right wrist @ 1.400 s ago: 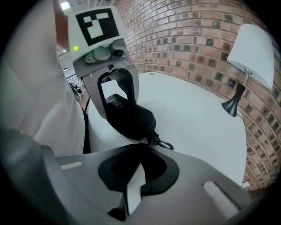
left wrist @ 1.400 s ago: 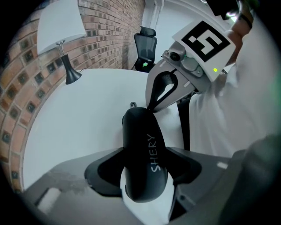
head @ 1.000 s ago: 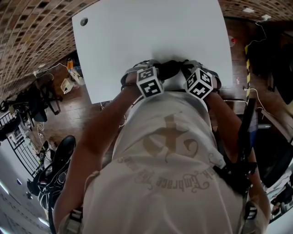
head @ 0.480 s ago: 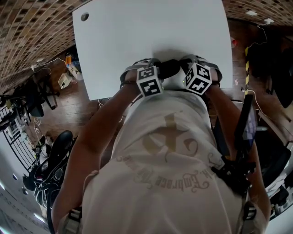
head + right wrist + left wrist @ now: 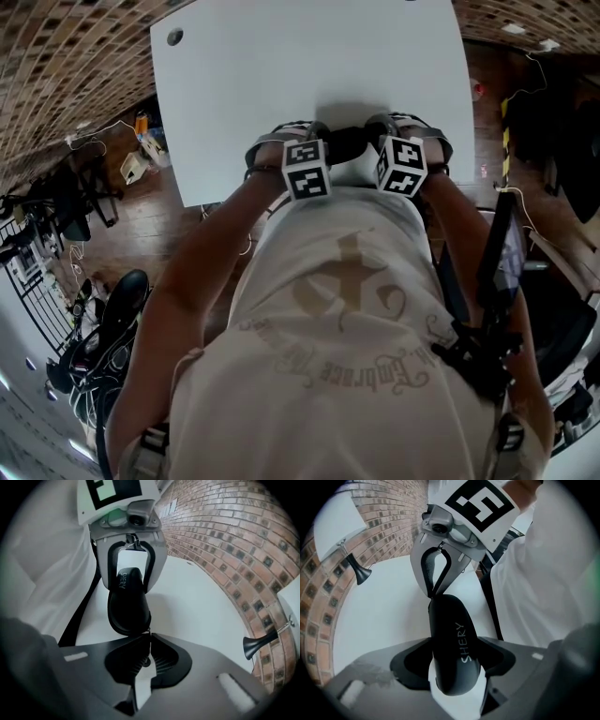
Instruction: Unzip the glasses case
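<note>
Person wears white tee (image 5: 347, 281) w/ tan emblem + curved lettering. L gripper (image 5: 454, 656) & R gripper (image 5: 149, 645): grey bodies, blk pads (image 5: 412, 665), white cubes (image 5: 307, 170) w/ blk squares.

Head view hides most of the glasses case (image 5: 345, 142) behind the marker cubes (image 5: 306, 171). Whatever small thing the right hand-held gripper (image 5: 149, 639) pinches is too tiny to identify.

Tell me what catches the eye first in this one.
A black glasses case printed SHERY, clamped near one end between the jaws of the left gripper, over a white table. At the case's other end, the right gripper is pinched shut on the small zipper pull, close in front of the person's white shirt.
</note>
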### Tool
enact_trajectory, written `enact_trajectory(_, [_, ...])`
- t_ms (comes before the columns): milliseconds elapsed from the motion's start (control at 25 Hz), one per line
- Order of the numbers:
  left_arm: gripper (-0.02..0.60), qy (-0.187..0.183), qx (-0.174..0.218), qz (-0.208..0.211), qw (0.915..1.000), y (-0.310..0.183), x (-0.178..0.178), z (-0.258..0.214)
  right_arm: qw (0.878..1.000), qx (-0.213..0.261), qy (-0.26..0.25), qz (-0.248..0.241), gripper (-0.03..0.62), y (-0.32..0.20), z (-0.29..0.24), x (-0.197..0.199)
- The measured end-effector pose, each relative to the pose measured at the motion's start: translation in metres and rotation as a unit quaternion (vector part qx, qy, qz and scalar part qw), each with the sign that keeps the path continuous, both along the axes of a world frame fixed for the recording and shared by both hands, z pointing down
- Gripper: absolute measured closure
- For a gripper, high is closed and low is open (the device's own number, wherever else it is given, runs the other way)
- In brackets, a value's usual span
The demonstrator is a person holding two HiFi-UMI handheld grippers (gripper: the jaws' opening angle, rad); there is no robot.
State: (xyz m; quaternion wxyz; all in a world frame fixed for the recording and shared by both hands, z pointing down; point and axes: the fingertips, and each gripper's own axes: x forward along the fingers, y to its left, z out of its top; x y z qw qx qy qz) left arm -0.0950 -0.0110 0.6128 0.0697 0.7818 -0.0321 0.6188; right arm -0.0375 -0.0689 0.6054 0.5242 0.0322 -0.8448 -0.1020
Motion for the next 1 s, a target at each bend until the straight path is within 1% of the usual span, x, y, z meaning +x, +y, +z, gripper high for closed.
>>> enact_trajectory(120, [0.278,-0.004,0.003,0.006,1.0000,-0.002,-0.003,0.001,1.000,-0.015,-0.015,0.022,0.574,0.001,0.000,-0.001])
enact_trajectory(280, [0.278,-0.008,0.022,0.014,0.9996,-0.010,-0.006,0.002,0.995,-0.033,-0.048,0.079,0.571,-0.002,-0.009,0.005])
enact_trajectory(360, [0.278,-0.013,0.031,0.017,0.9993,-0.018,-0.017,0.001,0.991,-0.036,-0.064,0.111,0.571,-0.004,-0.014,0.006])
enact_trajectory(440, [0.276,-0.024,0.039,0.017,0.9988,-0.027,-0.035,0.000,0.987,-0.037,-0.077,0.133,0.571,-0.003,-0.018,0.002])
enact_trajectory(520, [0.276,-0.034,0.049,0.015,0.9981,-0.037,-0.044,-0.001,0.985,-0.037,-0.084,0.146,0.571,0.001,-0.019,0.005])
enact_trajectory(600, [0.275,-0.038,0.056,0.014,0.9976,-0.046,-0.046,0.000,0.983,-0.038,-0.087,0.157,0.571,0.006,-0.021,0.013])
enact_trajectory(800, [0.265,-0.034,0.038,0.017,0.9985,-0.056,-0.046,0.001,0.978,-0.044,-0.092,0.184,0.571,0.015,-0.029,0.027])
enact_trajectory(880, [0.268,-0.032,0.046,0.009,0.9984,-0.059,-0.046,-0.001,0.974,-0.048,-0.100,0.200,0.571,0.018,-0.033,0.031])
enact_trajectory(1000, [0.270,-0.021,0.071,-0.015,0.9971,-0.057,-0.048,-0.012,0.968,-0.057,-0.112,0.219,0.571,0.030,-0.037,0.036])
